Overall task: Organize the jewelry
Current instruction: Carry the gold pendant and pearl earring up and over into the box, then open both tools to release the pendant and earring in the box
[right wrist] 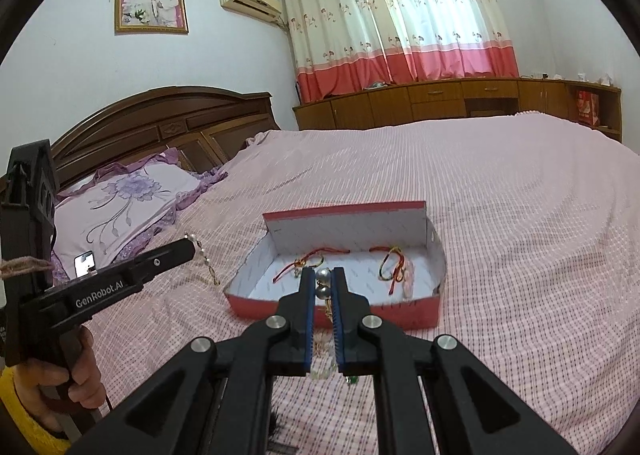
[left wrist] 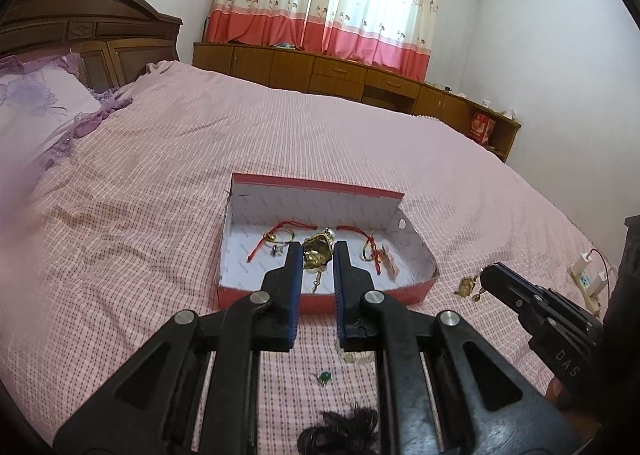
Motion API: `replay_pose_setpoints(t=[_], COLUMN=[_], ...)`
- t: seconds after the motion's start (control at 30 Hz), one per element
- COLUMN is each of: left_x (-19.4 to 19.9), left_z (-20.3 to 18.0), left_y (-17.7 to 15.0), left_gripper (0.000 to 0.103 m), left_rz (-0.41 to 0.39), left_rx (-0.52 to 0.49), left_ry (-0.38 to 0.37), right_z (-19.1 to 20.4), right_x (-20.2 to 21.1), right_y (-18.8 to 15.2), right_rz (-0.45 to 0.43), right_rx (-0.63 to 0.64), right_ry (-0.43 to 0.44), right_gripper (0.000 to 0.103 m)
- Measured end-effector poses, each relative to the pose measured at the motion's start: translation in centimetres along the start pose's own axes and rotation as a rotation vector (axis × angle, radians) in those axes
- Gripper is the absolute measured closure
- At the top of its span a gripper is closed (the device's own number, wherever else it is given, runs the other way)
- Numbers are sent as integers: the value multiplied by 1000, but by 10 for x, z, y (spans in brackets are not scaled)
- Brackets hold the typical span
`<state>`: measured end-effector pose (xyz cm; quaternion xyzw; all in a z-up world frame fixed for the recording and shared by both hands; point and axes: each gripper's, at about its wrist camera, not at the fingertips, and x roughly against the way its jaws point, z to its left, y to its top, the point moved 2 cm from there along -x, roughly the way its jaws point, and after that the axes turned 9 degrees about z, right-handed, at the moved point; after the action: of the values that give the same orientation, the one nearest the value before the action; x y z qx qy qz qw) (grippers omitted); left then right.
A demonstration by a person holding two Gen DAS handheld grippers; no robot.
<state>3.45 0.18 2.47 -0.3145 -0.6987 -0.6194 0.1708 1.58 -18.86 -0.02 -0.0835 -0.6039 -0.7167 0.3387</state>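
A red box (left wrist: 320,301) with a white inside lies open on the pink bedspread; it also shows in the right wrist view (right wrist: 332,309). Red-string bracelets (left wrist: 280,237) and rings lie in it. My left gripper (left wrist: 317,251) is shut on a gold pearl piece (left wrist: 318,251) and holds it above the box. From the right wrist view, a pearl chain (right wrist: 206,259) hangs from its tip. My right gripper (right wrist: 323,275) is shut on a pearl earring (right wrist: 323,282) before the box. In the left wrist view a gold piece (left wrist: 468,287) hangs at its tip.
A green ring (left wrist: 323,377), a black hair tie (left wrist: 340,431) and a thin chain (left wrist: 352,355) lie on the bedspread near me. A purple pillow (right wrist: 128,199) and wooden headboard (right wrist: 160,115) stand left. Wooden cabinets (right wrist: 460,99) line the far wall. A power strip (left wrist: 588,283) lies right.
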Motion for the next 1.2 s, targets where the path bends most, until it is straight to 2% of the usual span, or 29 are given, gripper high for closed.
replay_pose_setpoints(t=[0.67,0.77,1.2], left_x=[-57,-69,-115], left_z=[22,24,39], left_y=[25,28,28], left_gripper=[97,99,101], left_rz=[-5,-4,34], left_rx=[22,12,44], left_ry=[54,64,82], right_z=[-29,-36,-77], right_x=[-66,-79,-141], right_y=[37,40,35], right_rz=[2,9,79], right_rx=[-23,-31,-53], right_ry=[-62,-75,-165], right_gripper=[94,94,94])
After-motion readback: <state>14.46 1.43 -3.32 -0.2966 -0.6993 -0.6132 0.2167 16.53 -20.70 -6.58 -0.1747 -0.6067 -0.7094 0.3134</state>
